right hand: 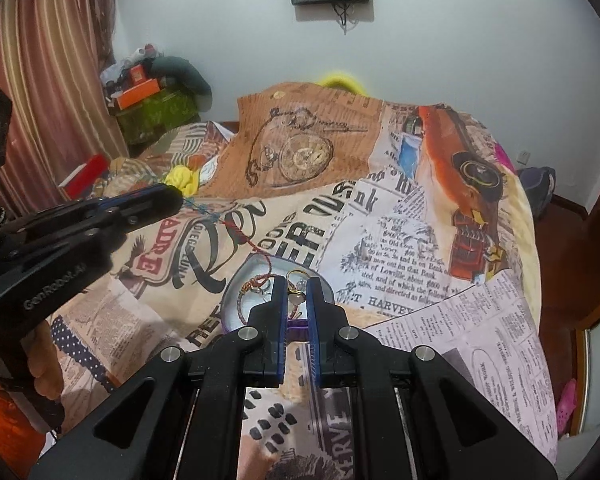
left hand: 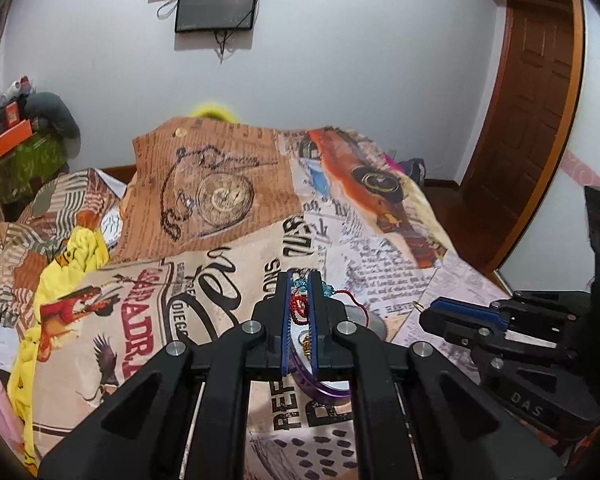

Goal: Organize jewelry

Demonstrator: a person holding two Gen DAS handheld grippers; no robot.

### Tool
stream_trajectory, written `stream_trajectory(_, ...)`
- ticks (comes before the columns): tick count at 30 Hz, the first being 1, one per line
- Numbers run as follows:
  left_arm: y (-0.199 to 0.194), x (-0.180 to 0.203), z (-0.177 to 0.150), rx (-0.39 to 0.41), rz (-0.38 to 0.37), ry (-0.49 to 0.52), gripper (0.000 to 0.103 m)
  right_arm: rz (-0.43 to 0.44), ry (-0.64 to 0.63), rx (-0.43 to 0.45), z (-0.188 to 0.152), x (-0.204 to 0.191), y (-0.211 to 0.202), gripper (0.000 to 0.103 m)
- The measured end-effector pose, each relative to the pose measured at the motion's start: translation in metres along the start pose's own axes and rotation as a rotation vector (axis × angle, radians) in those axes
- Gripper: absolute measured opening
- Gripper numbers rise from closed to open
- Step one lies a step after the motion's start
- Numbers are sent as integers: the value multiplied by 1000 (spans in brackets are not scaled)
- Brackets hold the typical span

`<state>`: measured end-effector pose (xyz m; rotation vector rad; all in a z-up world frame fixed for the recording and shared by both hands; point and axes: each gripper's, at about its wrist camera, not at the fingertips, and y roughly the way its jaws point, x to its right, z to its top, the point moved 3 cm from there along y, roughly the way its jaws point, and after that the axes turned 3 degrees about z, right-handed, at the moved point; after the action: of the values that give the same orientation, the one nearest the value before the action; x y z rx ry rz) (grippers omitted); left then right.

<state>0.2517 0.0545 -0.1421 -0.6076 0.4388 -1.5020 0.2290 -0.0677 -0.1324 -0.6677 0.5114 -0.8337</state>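
My left gripper (left hand: 300,277) is shut on a red cord necklace (left hand: 299,309) with blue crystal beads. In the right wrist view the left gripper (right hand: 175,197) is raised at the left, and the red cord (right hand: 256,246) runs from it down into a small purple-rimmed jewelry box (right hand: 236,292) on the bed. My right gripper (right hand: 298,285) hangs just above that box, shut on a gold ring (right hand: 296,294) with a pale stone. From the left wrist view the right gripper (left hand: 426,314) shows at the right, above the box's purple rim (left hand: 332,394).
A bedspread (right hand: 400,216) printed with newspaper and a pocket watch covers the bed. Yellow cloth (left hand: 76,256) lies crumpled at the left. A cluttered stand (right hand: 156,104) and a striped curtain (right hand: 52,60) stand at the back left, a wooden door (left hand: 528,128) at the right.
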Motion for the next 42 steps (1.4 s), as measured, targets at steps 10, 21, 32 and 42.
stream_trajectory(10,53,7,-23,-127,-38,-2,6,20,4,-75,-7,6,36,8)
stream_trajectory(21,67,12,-31,-176,-85,0,6,45,18,-133,-14,12,59,8)
stream_trajectory(32,63,9,-33,-191,-84,-7,6,23,5,-156,-14,13,69,9)
stream_trajectory(42,46,-1,-31,-177,-31,-9,23,-9,-28,-170,-12,5,58,28)
